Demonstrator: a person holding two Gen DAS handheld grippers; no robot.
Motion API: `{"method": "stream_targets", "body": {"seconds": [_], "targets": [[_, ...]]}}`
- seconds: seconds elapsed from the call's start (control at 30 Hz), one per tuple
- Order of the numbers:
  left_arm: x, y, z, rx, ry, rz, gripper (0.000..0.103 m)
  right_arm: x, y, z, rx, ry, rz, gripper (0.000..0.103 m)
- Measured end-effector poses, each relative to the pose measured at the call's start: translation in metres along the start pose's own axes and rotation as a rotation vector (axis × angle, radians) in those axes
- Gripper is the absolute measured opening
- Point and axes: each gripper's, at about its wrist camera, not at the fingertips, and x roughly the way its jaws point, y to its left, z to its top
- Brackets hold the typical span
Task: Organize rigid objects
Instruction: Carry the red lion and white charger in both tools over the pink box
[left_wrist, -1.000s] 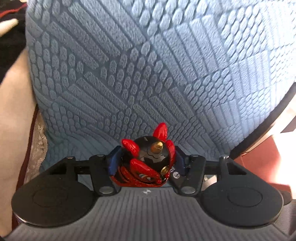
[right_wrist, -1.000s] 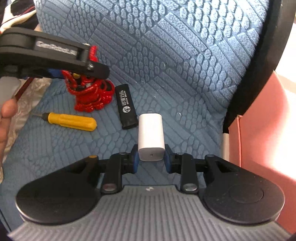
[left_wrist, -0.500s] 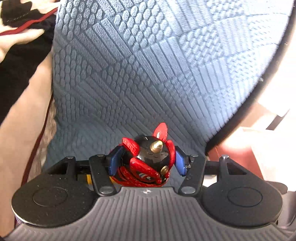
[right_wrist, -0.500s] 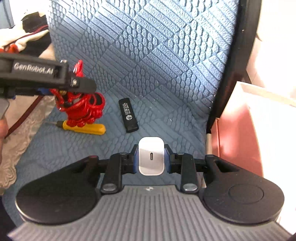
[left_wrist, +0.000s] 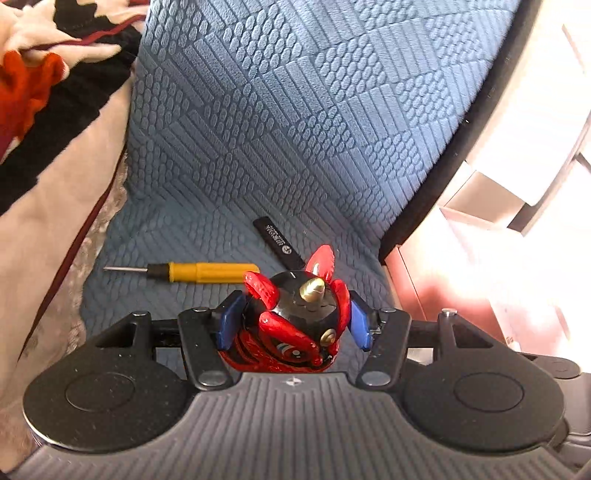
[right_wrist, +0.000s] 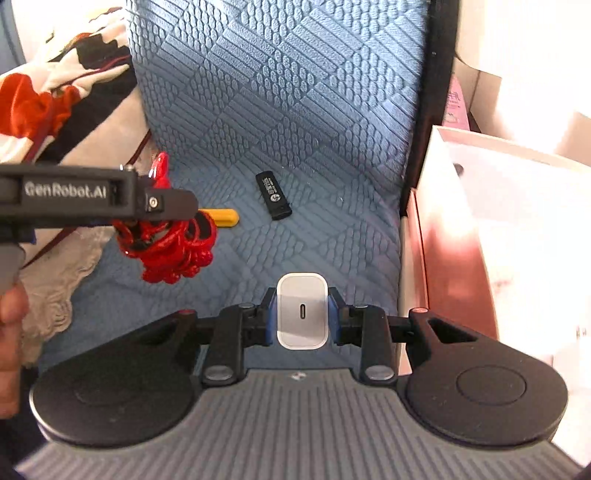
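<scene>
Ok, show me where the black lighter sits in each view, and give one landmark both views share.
Left wrist: the black lighter lies on the blue cushion, centre, just above the red figurine clamped in the left gripper.
Right wrist: it lies upper centre on the cushion.
Shared landmark: the yellow screwdriver, left of the lighter in both.

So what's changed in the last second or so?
Both tongs have lifted away from the blue cushion, carrying their loads toward the pink box: the left tongs the red and black figurine, the right tongs the white charger. The yellow screwdriver and black stick stayed put.
</scene>
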Motion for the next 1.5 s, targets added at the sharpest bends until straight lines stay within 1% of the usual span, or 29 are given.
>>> {"method": "stream_targets", "body": {"seconds": [0.1, 0.2, 0.27, 0.47, 0.57, 0.77, 0.93, 1.03, 1.13, 1.23, 1.37, 1.5], "targets": [[-0.011, -0.007, -0.007, 0.001, -0.005, -0.012, 0.064, -0.014, -0.001, -0.010, 0.018, -0.012, -0.009, 0.031], [-0.020, -0.014, -0.019, 0.006, -0.010, -0.007, 0.064, -0.026, 0.000, -0.019, 0.009, -0.022, -0.043, 0.031], [-0.026, -0.017, -0.025, 0.011, -0.009, -0.006, 0.064, -0.034, -0.004, -0.025, 0.024, -0.021, -0.042, 0.031], [-0.040, -0.023, -0.034, -0.007, -0.013, -0.040, 0.064, -0.052, -0.012, -0.040, 0.060, -0.020, -0.050, 0.031], [-0.046, -0.026, -0.037, -0.017, -0.017, -0.060, 0.064, -0.061, -0.012, -0.044, 0.047, -0.029, -0.061, 0.031], [-0.054, -0.040, -0.042, -0.002, -0.020, -0.082, 0.064, -0.076, -0.019, -0.042, 0.054, -0.059, -0.064, 0.031], [-0.056, -0.054, -0.032, 0.026, -0.028, -0.091, 0.064, -0.090, -0.027, -0.037, 0.065, -0.086, -0.055, 0.031], [-0.061, -0.065, -0.023, 0.039, -0.046, -0.099, 0.064, -0.100, -0.033, -0.032, 0.063, -0.105, -0.060, 0.031], [-0.063, -0.074, -0.014, 0.020, -0.055, -0.122, 0.064, -0.112, -0.038, -0.023, 0.031, -0.125, -0.057, 0.031], [-0.063, -0.087, -0.005, 0.009, -0.051, -0.149, 0.064, -0.123, -0.047, -0.013, 0.024, -0.141, -0.052, 0.031], [-0.062, -0.110, 0.009, 0.018, -0.054, -0.164, 0.064, -0.135, -0.058, 0.003, 0.004, -0.166, -0.043, 0.031], [-0.060, -0.132, 0.023, 0.025, -0.052, -0.171, 0.064, -0.144, -0.073, 0.018, -0.002, -0.189, -0.054, 0.031]]}}
